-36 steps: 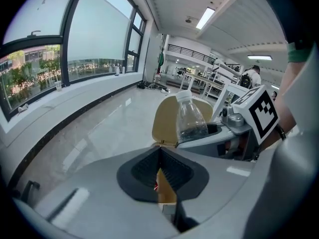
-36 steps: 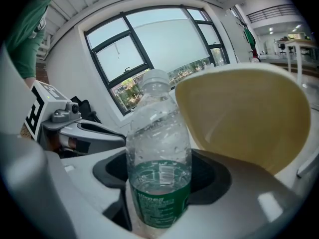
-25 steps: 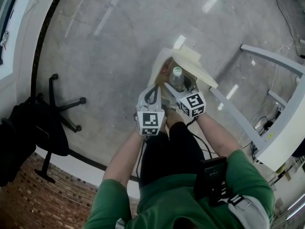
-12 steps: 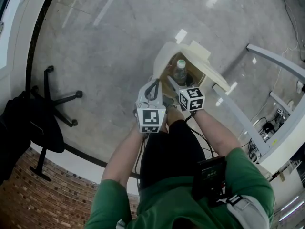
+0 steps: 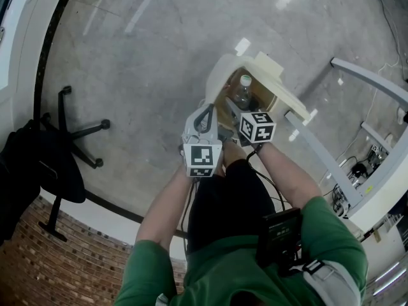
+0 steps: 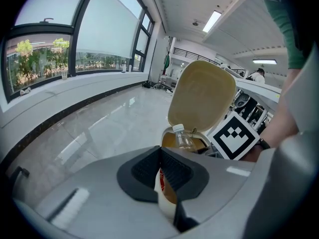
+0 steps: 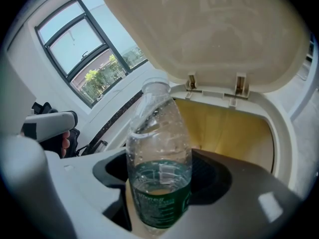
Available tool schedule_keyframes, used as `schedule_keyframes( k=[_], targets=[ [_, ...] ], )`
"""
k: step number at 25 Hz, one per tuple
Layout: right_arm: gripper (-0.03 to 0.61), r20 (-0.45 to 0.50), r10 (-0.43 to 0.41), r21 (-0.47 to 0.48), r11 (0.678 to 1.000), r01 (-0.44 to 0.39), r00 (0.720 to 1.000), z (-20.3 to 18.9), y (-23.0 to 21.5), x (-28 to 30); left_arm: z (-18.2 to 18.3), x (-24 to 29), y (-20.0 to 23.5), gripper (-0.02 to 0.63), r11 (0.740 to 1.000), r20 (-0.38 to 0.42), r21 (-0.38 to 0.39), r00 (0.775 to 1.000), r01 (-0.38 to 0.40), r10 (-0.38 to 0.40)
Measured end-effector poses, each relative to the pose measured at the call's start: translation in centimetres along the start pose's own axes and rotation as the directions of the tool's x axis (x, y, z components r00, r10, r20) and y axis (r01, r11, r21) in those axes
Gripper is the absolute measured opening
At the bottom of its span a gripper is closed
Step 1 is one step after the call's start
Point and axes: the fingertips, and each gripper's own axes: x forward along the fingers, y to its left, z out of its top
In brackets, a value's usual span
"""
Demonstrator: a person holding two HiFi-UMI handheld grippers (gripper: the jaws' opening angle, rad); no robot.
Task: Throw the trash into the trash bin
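Observation:
A cream trash bin (image 5: 217,81) stands on the floor ahead with its lid (image 5: 275,75) swung up. My right gripper (image 5: 234,112) is shut on a clear plastic bottle (image 7: 159,168) with a green label, and holds it upright over the bin's opening (image 7: 239,133). The bottle (image 5: 242,92) stands over the bin's brown inside. My left gripper (image 5: 205,121), just left of the right one, is shut on a white cup with red print (image 6: 160,179), close to the bin's near rim. From that side, the lid (image 6: 202,91) and bottle (image 6: 183,137) lie ahead.
A black office chair with a dark jacket on it (image 5: 44,167) stands at the left, by a curved white wall base. Grey table legs (image 5: 325,161) and a white desk (image 5: 389,177) with cables are close on the right of the bin.
The right gripper has carried the bottle forward, from the bin's near edge to over its opening. The left gripper has barely moved.

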Motion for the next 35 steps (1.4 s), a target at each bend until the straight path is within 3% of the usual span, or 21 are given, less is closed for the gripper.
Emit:
schedule_keyframes(
  k=[5,13,23,31,35],
  targets=[
    [0.330,-0.025,0.013,0.114,0.993,-0.010,1.000,-0.4,-0.5,0.4,-0.1,0.1,-0.1,0.006,1.000,-0.001,0.000,1.000,0.002,-0.002],
    [0.331,-0.045,0.018,0.124,0.992,-0.012,0.999,-0.7,-0.3,0.3,-0.6,-0.1,0.0,0.006,1.000,-0.005,-0.001,1.000,0.003,-0.003],
    [0.331,-0.035,0.049,0.112,0.993,-0.045,0.998,-0.2,0.7,-0.2,-0.1,-0.2,0.3,0.006,1.000,-0.002,0.007,1.000,0.002,-0.002],
    [0.327,-0.007,0.095,0.029,0.995,-0.095,0.995,2.8,3.6,-4.9,3.5,-2.3,-0.9,0.006,1.000,0.018,0.027,1.000,0.002,-0.003],
    [0.248,0.016,0.096,-0.002,0.995,-0.096,0.995,5.1,4.9,-7.8,6.1,-3.6,-1.5,0.006,0.999,0.035,0.038,0.999,0.000,-0.001]
  ],
)
